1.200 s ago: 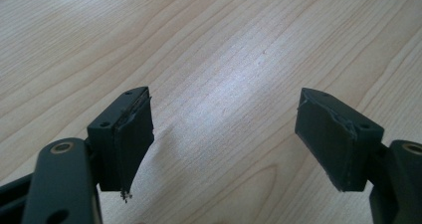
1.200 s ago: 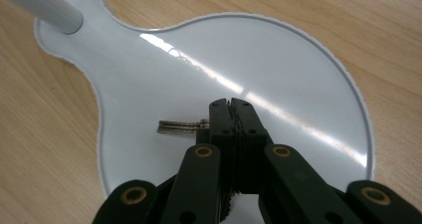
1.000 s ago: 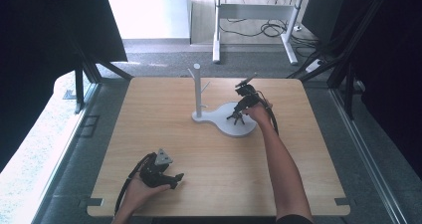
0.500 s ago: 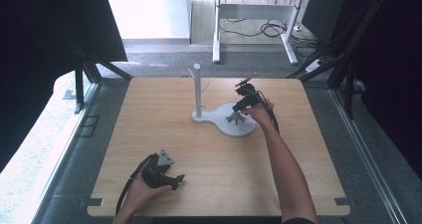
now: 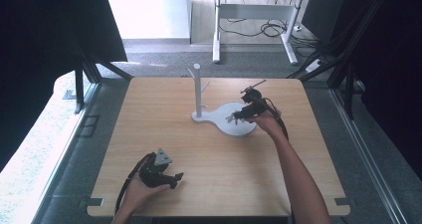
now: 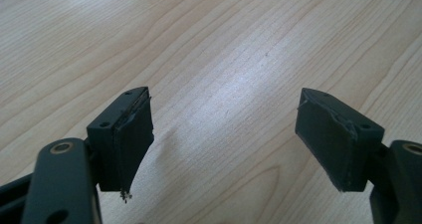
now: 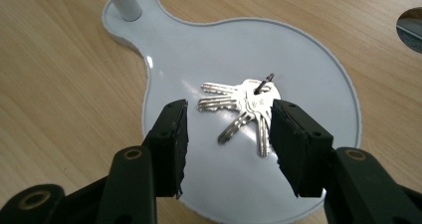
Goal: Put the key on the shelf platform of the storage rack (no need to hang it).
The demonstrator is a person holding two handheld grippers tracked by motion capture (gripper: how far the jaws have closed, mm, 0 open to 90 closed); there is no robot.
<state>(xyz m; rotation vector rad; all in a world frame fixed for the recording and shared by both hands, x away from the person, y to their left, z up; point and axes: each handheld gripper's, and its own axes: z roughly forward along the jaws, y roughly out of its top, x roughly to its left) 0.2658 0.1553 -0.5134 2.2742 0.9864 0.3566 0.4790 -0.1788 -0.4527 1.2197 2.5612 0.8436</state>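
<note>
A bunch of silver keys (image 7: 242,109) on a small ring lies fanned out on the round white tray (image 7: 308,69) of a white stand. My right gripper (image 7: 226,134) hovers just above the keys, open, its jaws to either side of them without touching. In the high view the right gripper (image 5: 238,115) sits over the tray (image 5: 234,127), beside the stand's upright post (image 5: 197,87). My left gripper (image 6: 221,139) is open over bare wood, holding nothing; in the high view the left gripper (image 5: 171,178) rests near the table's front left.
The wooden table (image 5: 164,129) has a notch at each front corner. The post (image 7: 122,0) rises at the tray's narrow end, with short pegs near its top. Dark frame struts and cables stand beyond the far edge.
The right gripper has shifted slightly toward the front over the tray. The left hand and its gripper have stayed in place.
</note>
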